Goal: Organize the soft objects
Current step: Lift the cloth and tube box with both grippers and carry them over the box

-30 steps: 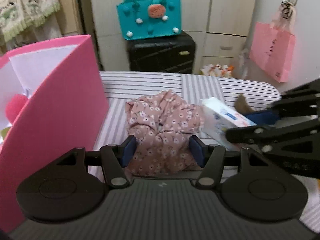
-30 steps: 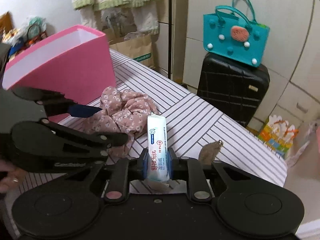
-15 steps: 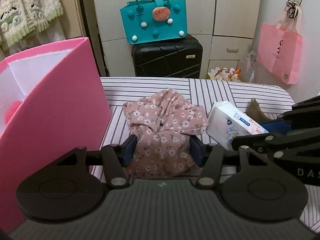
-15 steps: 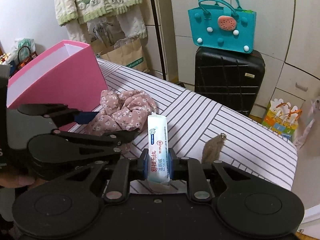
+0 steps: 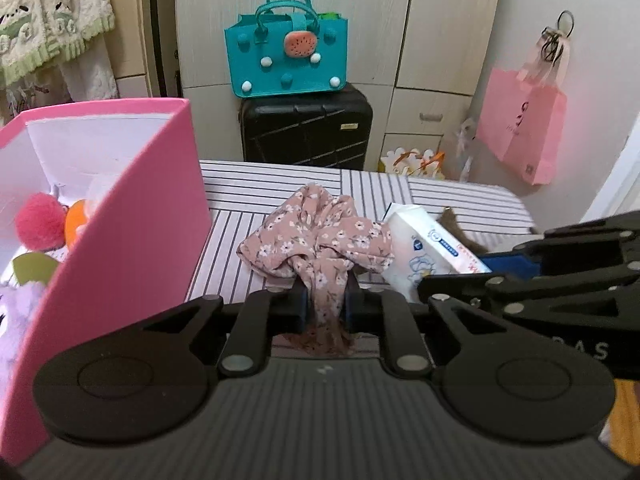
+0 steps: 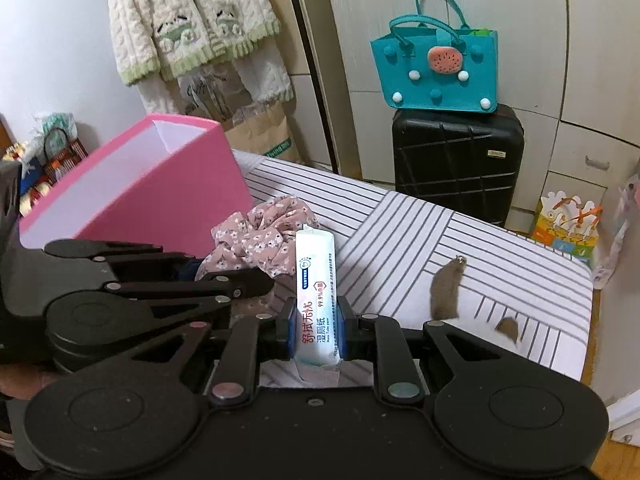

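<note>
A table covered in a white cloth with dark stripes (image 6: 420, 236) is standing in a small room, in front of pale cabinet doors. Behind the table, a teal felt handbag with pom-poms and a watermelon patch (image 5: 288, 56) is sitting on top of a black hard-shell suitcase (image 5: 306, 130). A pink paper shopping bag (image 5: 522, 128) is hanging on the wall to the right, and cream knitted garments with green trim (image 6: 188, 20) are hanging to the left.

An open pink cardboard box with a white inside (image 5: 132, 216) is standing on the left part of the table; a red fluffy pom-pom (image 5: 40, 222) and other soft items are lying inside it. Two small brown furry pieces (image 6: 446, 290) are lying on the cloth toward the right edge.

The left gripper (image 5: 325, 305) is clenching a pink floral fabric scrunchie (image 5: 320, 236), with a gathered fold pinched between the narrowly set fingers while the rest is bunching just above the cloth beside the box. The right gripper (image 6: 316, 330) is gripping a white pack of wet tissues with red and blue print (image 6: 315, 300), holding it upright by its lower end, just to the right of the scrunchie.
</note>
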### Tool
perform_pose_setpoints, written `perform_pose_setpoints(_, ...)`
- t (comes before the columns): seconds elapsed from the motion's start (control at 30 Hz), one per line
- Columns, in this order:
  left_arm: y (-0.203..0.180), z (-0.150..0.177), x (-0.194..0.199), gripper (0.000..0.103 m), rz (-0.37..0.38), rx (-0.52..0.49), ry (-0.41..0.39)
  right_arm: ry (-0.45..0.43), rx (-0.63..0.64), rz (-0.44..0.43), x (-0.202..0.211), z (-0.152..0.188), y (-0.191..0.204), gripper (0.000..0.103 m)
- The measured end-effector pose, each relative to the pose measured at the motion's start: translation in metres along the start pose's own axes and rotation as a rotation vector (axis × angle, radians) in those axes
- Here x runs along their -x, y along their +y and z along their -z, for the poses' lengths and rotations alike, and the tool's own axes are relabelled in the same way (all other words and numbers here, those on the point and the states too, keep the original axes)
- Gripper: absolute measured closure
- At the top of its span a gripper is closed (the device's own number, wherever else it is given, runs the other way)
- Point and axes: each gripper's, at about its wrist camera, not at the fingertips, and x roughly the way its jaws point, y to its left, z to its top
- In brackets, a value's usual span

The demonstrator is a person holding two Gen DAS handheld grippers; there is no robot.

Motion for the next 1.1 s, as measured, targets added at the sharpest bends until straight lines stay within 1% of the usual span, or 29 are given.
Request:
perform_pose_setpoints(0.1,0.004,0.001,0.015,0.088,0.029,0.015,-0.001,-0.015,-0.038,-0.018,0.009,0.004,0.004,0.081)
perform_pose_setpoints(0.23,0.005,0.005,0.033,0.088,0.055,0.009,-0.012,-0.024,-0.071,-0.029,0.021,0.011,0.009,0.081)
perform_pose_setpoints(0.43,0.002,0.013,0.057,0.088,0.105,-0.019,0.006,-0.021,-0.088,-0.016,0.041,0.026,0.019,0.081)
perform_pose_setpoints(0.53,-0.001,0.017,0.067,0.088,0.121,-0.063,0.031,-0.004,-0.1,-0.012,0.049,0.032,0.025,0.081)
perform_pose_setpoints(0.67,-0.003,0.024,0.081,0.088,0.173,-0.115,0.074,0.014,-0.096,-0.009,0.06,0.041,0.034,0.081)
perform_pose_setpoints(0.77,0.001,0.029,0.093,0.088,0.196,-0.139,0.095,0.025,-0.093,-0.016,0.067,0.046,0.041,0.081)
perform_pose_setpoints(0.93,0.013,0.034,0.112,0.088,0.248,-0.165,0.147,0.043,-0.131,-0.08,0.075,0.062,0.051,0.081)
perform_pose_setpoints(1.1,0.027,0.039,0.129,0.088,0.287,-0.2,0.201,0.055,-0.123,-0.102,0.08,0.072,0.069,0.081)
